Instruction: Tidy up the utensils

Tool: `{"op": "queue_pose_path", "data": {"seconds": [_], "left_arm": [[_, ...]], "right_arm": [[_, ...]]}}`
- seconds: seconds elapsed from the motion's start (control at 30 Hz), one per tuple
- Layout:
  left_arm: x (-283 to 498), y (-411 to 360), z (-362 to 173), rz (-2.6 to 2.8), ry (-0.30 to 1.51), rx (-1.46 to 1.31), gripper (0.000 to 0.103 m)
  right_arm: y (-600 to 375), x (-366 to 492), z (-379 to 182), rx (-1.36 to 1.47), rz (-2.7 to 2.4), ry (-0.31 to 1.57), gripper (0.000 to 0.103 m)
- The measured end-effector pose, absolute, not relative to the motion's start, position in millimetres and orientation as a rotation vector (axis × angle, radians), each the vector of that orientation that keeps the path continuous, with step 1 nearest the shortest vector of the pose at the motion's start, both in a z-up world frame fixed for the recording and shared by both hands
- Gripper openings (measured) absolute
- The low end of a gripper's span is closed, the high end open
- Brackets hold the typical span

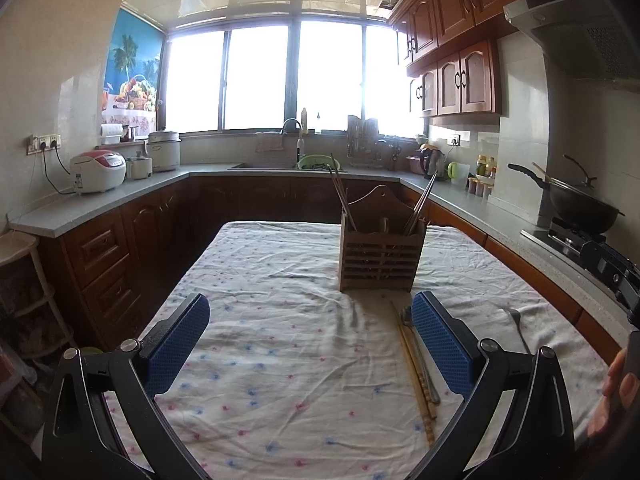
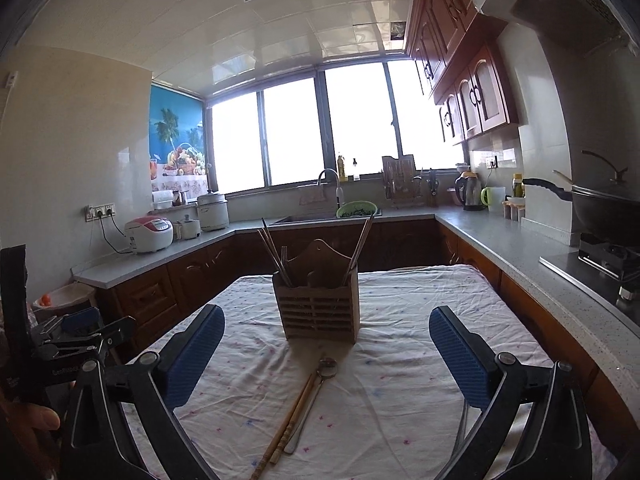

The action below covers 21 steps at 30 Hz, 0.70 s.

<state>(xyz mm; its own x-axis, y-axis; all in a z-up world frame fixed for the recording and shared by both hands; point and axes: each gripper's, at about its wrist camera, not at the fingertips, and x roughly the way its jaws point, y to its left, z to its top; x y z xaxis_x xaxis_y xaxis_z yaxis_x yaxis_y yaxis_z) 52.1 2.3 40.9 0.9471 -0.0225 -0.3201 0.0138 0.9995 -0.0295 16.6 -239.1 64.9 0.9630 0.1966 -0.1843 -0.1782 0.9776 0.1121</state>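
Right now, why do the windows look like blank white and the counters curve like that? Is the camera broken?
Not broken. In both wrist views the window is blown out by daylight, so the wooden utensil holder is backlit and dim. The fisheye lens bends the countertop near the frame edges in the right wrist view, and corners go dark. The chopsticks on the tablecloth stay reasonably sharp.

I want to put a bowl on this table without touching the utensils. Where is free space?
The tablecloth left of the wooden utensil holder is bare, up to the left edge. The far strip behind the holder is also free. In front of the holder it is crowded: chopsticks and a spoon lie together, and another utensil lies near the right edge.
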Motion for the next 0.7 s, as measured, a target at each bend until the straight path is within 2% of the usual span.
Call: {"op": "queue_pose_path", "data": {"seconds": [0.43, 0.7], "left_arm": [[33, 1, -2, 0.005, 0.349, -0.016, 0.103], [20, -1, -6, 0.034, 0.323, 0.009, 0.103]], "right_arm": [[-239, -8, -1, 0.093, 0.151, 0.205, 0.103], [-232, -15, -21, 0.061, 0.159, 0.216, 0.103]]}}
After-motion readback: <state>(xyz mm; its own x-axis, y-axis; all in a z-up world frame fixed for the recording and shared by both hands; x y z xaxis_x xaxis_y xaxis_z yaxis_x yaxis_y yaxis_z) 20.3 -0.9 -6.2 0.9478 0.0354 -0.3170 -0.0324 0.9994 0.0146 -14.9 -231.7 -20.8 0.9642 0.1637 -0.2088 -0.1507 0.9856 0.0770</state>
